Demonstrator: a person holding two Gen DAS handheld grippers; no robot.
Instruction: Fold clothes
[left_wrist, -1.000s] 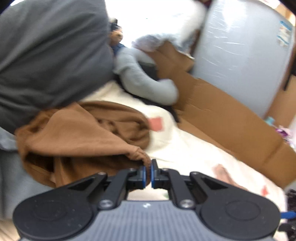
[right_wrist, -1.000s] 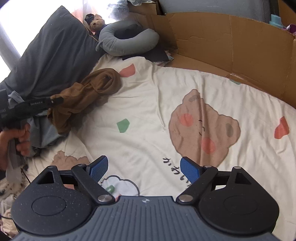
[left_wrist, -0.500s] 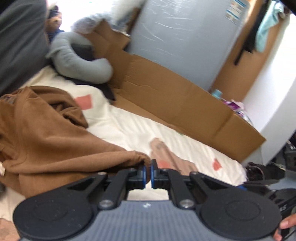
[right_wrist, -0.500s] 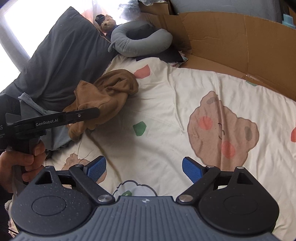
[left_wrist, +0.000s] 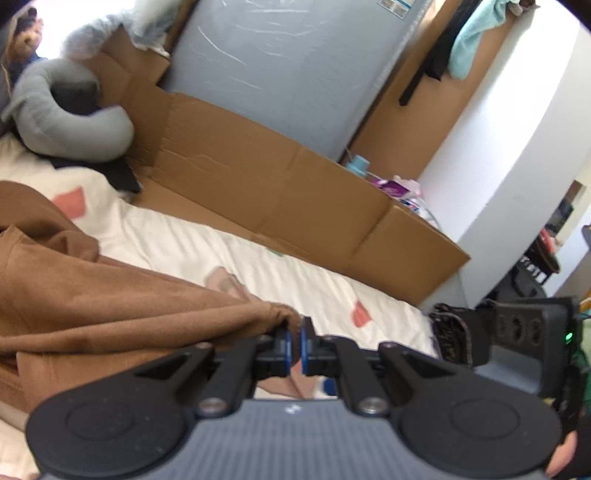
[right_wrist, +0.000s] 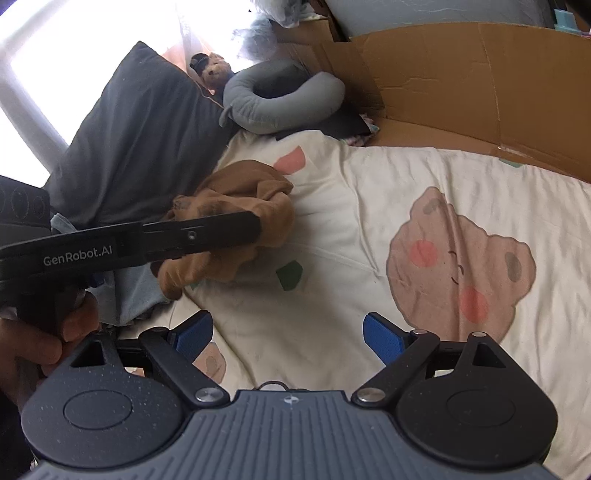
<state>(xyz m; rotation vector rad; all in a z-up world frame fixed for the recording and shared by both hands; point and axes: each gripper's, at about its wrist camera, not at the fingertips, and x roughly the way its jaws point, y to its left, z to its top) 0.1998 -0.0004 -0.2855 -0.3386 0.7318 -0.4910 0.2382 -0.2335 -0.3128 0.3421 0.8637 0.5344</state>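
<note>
The left gripper (left_wrist: 294, 345), black with ribbed blue pads, is pinched tight on a gathered edge of the soft brown fleece garment (left_wrist: 103, 306), whose matte, crumpled bulk trails off toward nine o'clock in the left wrist view. From the right wrist view the same garment (right_wrist: 240, 218) sits bunched at about ten o'clock on the cream quilted bedspread with a printed bear face (right_wrist: 369, 206), beside the upright charcoal fabric pillow (right_wrist: 136, 140). The right gripper (right_wrist: 288, 332) hangs above bare bedspread with its jaws spread wide and nothing between them; its textured blue pads (right_wrist: 380, 334) flank a pale cartoon print. At eleven o'clock lies a curved grey plush neck pillow (right_wrist: 280, 99), smooth and tubular, with a small brown teddy bear (right_wrist: 216, 70) just behind it. Flat corrugated cardboard panels (right_wrist: 480, 85) wall the bed's far edge from twelve to two o'clock. A person's hand (right_wrist: 33, 347) grips the left gripper's handle at eight o'clock.
</note>
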